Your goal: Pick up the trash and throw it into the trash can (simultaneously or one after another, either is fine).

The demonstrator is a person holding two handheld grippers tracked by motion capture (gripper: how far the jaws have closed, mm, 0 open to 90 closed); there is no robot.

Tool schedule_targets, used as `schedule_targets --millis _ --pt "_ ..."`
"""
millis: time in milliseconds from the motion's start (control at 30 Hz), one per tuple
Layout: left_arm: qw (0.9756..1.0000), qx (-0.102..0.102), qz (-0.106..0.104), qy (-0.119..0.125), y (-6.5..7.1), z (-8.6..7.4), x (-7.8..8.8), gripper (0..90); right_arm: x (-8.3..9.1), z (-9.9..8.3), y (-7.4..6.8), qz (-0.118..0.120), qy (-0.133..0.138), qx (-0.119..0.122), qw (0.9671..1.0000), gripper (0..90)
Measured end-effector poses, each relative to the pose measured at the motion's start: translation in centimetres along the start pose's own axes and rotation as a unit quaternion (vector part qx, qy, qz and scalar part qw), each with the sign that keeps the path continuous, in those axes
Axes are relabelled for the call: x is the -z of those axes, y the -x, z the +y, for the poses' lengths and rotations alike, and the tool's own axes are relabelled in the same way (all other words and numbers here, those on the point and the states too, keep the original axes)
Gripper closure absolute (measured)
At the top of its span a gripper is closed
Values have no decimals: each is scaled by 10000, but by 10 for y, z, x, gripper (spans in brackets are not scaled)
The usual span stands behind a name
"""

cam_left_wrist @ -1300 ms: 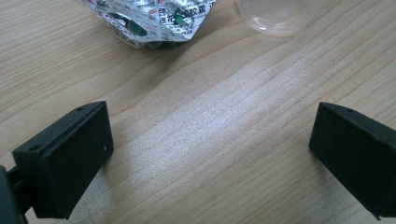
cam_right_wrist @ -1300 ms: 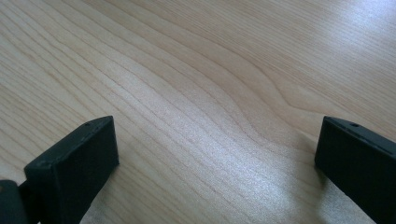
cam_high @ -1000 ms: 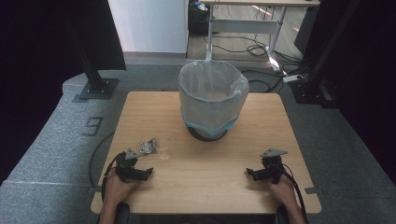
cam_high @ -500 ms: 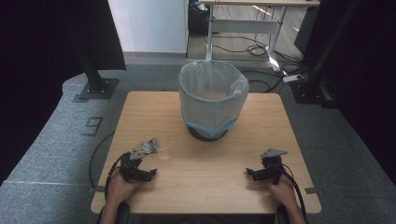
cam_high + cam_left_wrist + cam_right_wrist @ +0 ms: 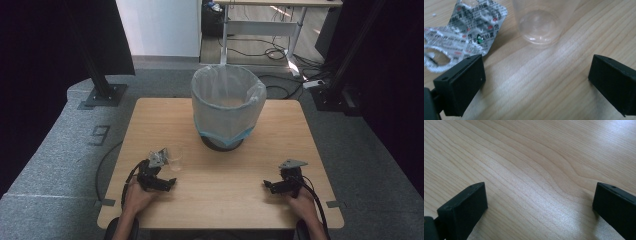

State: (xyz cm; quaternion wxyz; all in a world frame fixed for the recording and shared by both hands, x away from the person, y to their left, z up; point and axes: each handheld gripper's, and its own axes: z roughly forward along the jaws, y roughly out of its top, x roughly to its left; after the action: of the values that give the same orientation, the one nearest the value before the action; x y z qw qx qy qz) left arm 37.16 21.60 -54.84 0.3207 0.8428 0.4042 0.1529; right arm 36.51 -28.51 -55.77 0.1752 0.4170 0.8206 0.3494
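1. Since it takes up most of the scene, start with the light wooden rectangular tabletop (image 5: 220, 200), which sits on grey carpeted floor (image 5: 60, 150).
2. Toward the far middle of the tabletop stands a round waste bin lined with a translucent whitish plastic bag (image 5: 227, 107), upright on a dark base, well apart from both claws.
3. At the near left there's a hand (image 5: 136, 196) holding the left claw (image 5: 162, 182). In the left gripper view its two black jaws are spread wide with bare wood between them, gripping nothing.
4. At the near right the other hand (image 5: 302, 202) holds the right claw (image 5: 272, 186), resting low on the tabletop. Its jaws are spread wide too, with only wood grain between them in the right gripper view.
5. Just beyond the left claw stands a small clear plastic cup (image 5: 544, 21), upright, looks empty.
6. Right beside the cup, not clearly touching it, lies a crumpled silver foil blister pack with red and black print (image 5: 464, 35), flat-ish on the wood, one edge close against the left claw's jaw. Can't tell if any pills are left in it.
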Motion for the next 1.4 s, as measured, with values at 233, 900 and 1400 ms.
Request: schedule_targets --millis 233,900,1400 --pt "10000 -35 -33 5 -1 8 -7 7 0 0 0 2 -1 0 10000 0" --pt "9998 -50 -41 183 -6 33 -28 152 0 0 0 1 -4 -7 10000 0" --pt "9996 -80 -90 250 -4 38 -28 415 0 0 0 0 -4 -6 10000 0"
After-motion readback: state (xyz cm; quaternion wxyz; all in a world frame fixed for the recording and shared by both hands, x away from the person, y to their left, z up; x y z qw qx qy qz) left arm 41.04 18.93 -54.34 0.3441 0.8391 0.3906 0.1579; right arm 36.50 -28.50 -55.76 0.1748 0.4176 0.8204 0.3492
